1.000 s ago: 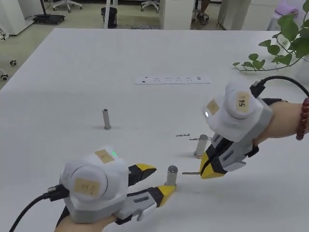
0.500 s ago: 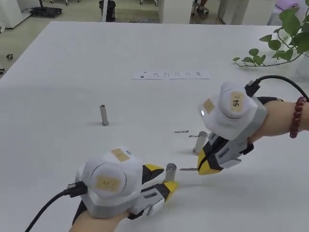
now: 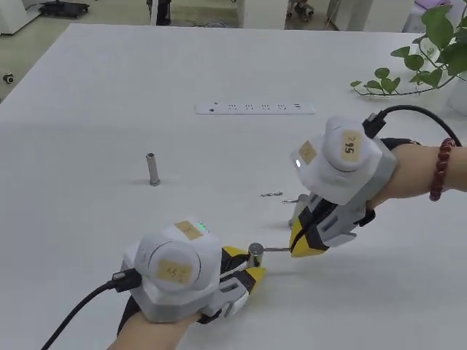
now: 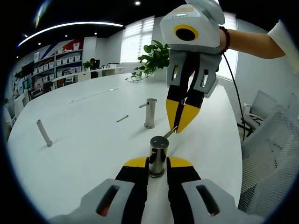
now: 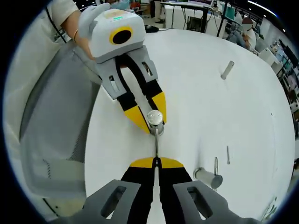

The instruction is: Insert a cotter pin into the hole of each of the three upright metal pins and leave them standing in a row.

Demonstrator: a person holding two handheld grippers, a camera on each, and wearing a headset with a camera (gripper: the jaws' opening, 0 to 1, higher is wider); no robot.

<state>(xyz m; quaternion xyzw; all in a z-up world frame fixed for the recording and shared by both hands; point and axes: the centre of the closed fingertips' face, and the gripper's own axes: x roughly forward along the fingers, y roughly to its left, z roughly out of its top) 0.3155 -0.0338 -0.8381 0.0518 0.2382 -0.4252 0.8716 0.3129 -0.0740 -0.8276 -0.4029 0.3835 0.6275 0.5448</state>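
Jaws of left gripper (image 3: 248,265) clamped on near pin (image 3: 255,255), holding it upright. Right gripper (image 3: 299,248) pinches cotter pin (image 3: 276,249), tip at pin head, perhaps entering hole. Keep cotter level, push straight left. Beyond: second pin (image 4: 150,113); third pin (image 3: 152,169) far left.

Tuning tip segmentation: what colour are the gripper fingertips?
Yellow, with black above. Shows best in the left gripper view, on the right gripper.

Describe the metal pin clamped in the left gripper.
The metal pin is a short, shiny, steel-looking cylinder with a flat round top, standing upright on the white table. The left gripper clasps its lower part between yellow-tipped fingers. The cotter pin, held by the right gripper, reaches its upper side.
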